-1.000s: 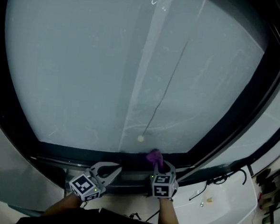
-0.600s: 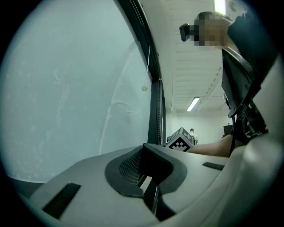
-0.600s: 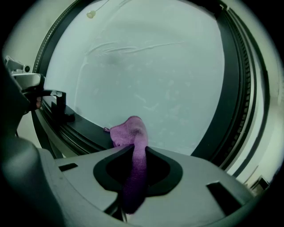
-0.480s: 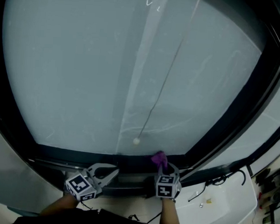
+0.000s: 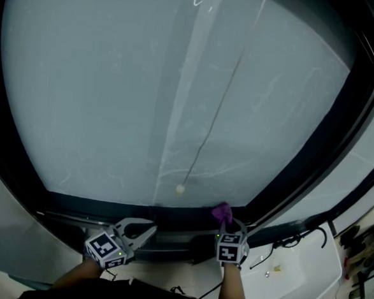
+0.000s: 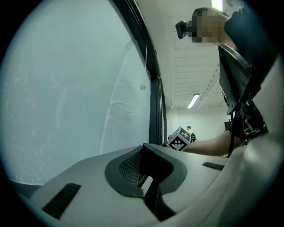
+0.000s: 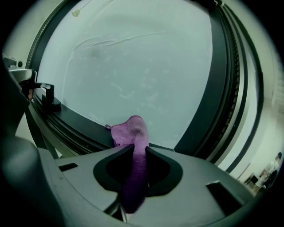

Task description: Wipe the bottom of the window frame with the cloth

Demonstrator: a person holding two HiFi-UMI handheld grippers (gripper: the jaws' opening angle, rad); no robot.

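Since a moment ago my right gripper [image 5: 226, 224] has slid rightward along the bottom window frame [image 5: 106, 205], carrying the purple cloth [image 5: 221, 212] with it; my left gripper [image 5: 148, 228] has drifted slightly left. The right jaws are clamped on the cloth, whose bunched free end pokes out past them and rests on the dark bottom rail, against the foot of the frosted pane [image 5: 114, 96]. The left jaws are closed with nothing between them, held just below the rail. The cloth now sits near the lower right corner, close to the dark side upright [image 5: 315, 148], with a long bare stretch of rail to its left.
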